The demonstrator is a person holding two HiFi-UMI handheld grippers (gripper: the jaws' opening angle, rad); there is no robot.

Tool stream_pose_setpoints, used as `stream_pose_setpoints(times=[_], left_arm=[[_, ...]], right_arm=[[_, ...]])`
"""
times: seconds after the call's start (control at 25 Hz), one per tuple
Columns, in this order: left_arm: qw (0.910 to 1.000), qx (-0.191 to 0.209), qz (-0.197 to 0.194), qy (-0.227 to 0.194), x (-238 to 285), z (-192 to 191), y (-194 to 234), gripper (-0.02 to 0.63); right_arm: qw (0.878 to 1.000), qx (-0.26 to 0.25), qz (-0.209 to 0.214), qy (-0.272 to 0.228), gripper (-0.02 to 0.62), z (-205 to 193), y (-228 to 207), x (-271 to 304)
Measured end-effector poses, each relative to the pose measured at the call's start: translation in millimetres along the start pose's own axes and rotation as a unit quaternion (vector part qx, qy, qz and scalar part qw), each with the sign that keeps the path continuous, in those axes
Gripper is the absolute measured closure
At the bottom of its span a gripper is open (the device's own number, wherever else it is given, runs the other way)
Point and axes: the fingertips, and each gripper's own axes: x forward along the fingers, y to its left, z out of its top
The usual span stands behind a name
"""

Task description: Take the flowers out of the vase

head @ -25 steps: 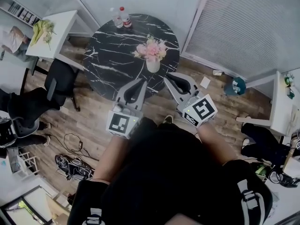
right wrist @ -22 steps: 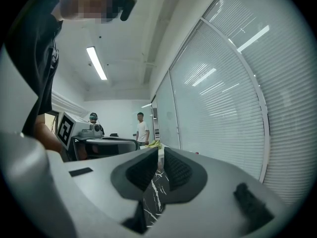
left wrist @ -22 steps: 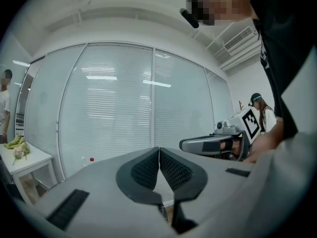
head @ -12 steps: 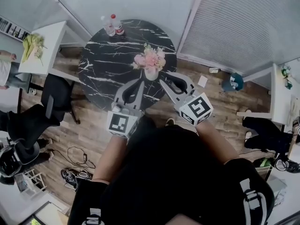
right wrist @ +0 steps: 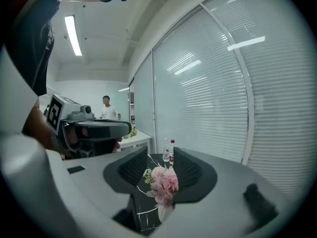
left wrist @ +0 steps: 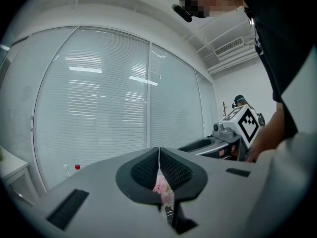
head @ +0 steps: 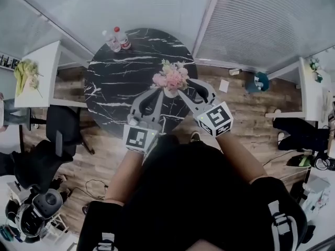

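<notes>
Now, the reach for the bouquet was in hand, with nothing gripped yet.

The pink flowers stood upright in their white vase near the edge of the black marble table, just ahead of the right gripper. Its jaws were opening, and the blooms sat framed in the gap with neither pad touching them, as far as I could see. The left gripper hung just beside the vase on the other side, its jaws pressed together on nothing. To my eye, the next move called for the right jaws to go forward and a little lower, around the stems under the blossoms, then close softly and lift straight up. The left would have to spread if it was to steady the vase. Two bottles stood well beyond both grippers.
</notes>
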Motion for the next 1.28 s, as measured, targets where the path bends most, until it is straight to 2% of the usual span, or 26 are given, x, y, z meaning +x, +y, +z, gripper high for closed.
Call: stream_pose_setpoints(times=[0.2, 0.4, 0.56, 0.92, 0.96, 1.12, 1.28], left_arm=[[0.9995, 0.013, -0.028, -0.001, 14.7, -3.5, 13.3, 0.592], [0.9984, 0.029, -0.049, 0.007, 27.1, -10.6, 24.7, 0.592], [0.998, 0.029, -0.056, 0.01, 35.4, -16.3, 32.9, 0.592], [0.9965, 0.03, -0.076, 0.018, 46.3, -26.5, 47.1, 0.593], [0.9964, 0.028, -0.078, 0.019, 46.5, -27.3, 48.0, 0.592], [0.996, 0.02, -0.084, 0.021, 48.5, -30.5, 50.4, 0.593], [0.9956, 0.018, -0.09, 0.022, 51.8, -34.2, 53.9, 0.592]], right_arm=[[0.999, 0.013, -0.033, 0.017, 0.418, -16.2, -11.9, 21.7], [0.997, 0.023, -0.059, 0.04, 0.372, -35.1, -23.3, 40.7], [0.996, 0.028, -0.067, 0.058, 0.35, -47.8, -27.9, 53.9], [0.99, 0.041, -0.079, 0.108, 0.351, -78.0, -31.7, 76.4], [0.99, 0.042, -0.081, 0.11, 0.355, -79.0, -31.9, 77.1], [0.989, 0.039, -0.095, 0.106, 0.471, -77.0, -35.2, 77.5], [0.989, 0.037, -0.097, 0.102, 0.532, -75.8, -36.3, 79.5]])
